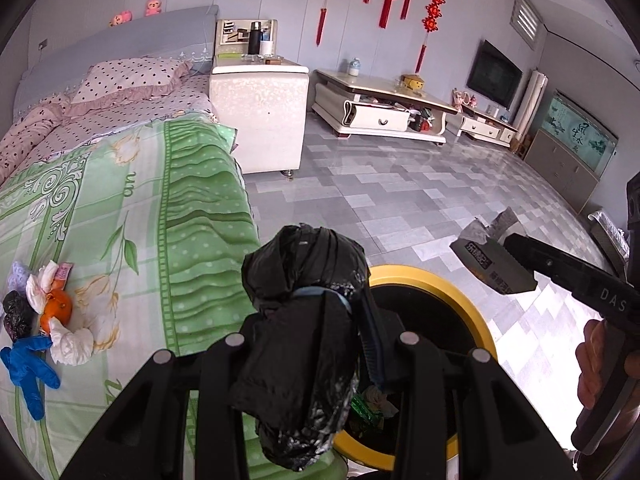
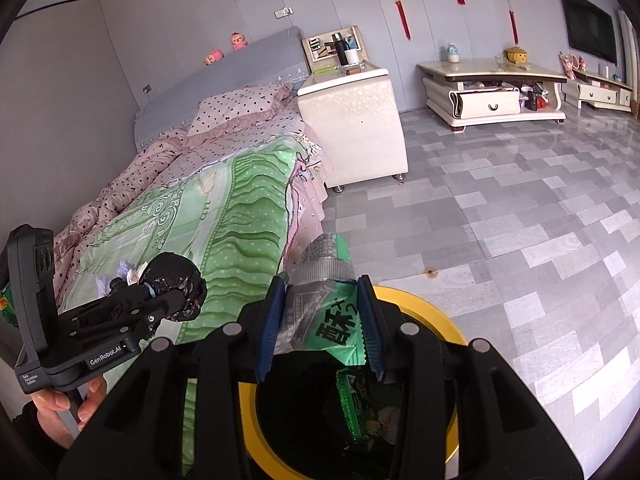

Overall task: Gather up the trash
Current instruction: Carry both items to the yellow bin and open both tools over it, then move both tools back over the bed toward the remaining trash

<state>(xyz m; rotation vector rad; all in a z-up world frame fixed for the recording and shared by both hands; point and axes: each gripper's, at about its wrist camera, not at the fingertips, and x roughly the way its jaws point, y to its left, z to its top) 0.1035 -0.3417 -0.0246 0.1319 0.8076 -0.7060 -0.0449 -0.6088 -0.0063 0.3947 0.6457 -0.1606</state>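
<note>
My left gripper (image 1: 320,300) is shut on a crumpled black plastic bag (image 1: 304,272) and holds it at the bed's edge, beside the yellow-rimmed trash bin (image 1: 452,292). It also shows in the right wrist view (image 2: 172,292). My right gripper (image 2: 322,320) is shut on a green and silver snack wrapper (image 2: 320,312) right above the bin (image 2: 436,324); the wrapper also shows in the left wrist view (image 1: 492,256). More wrappers lie inside the bin. On the green bedspread (image 1: 160,220) lie white tissues (image 1: 68,340), an orange (image 1: 58,308), a blue glove (image 1: 28,368) and a small black bag (image 1: 16,316).
The bed (image 2: 224,200) is on the left with a pink dotted pillow (image 1: 132,76). A white nightstand (image 1: 260,120) stands beyond it. A low white TV cabinet (image 1: 380,108) lines the far wall. The grey tiled floor (image 2: 520,220) spreads to the right.
</note>
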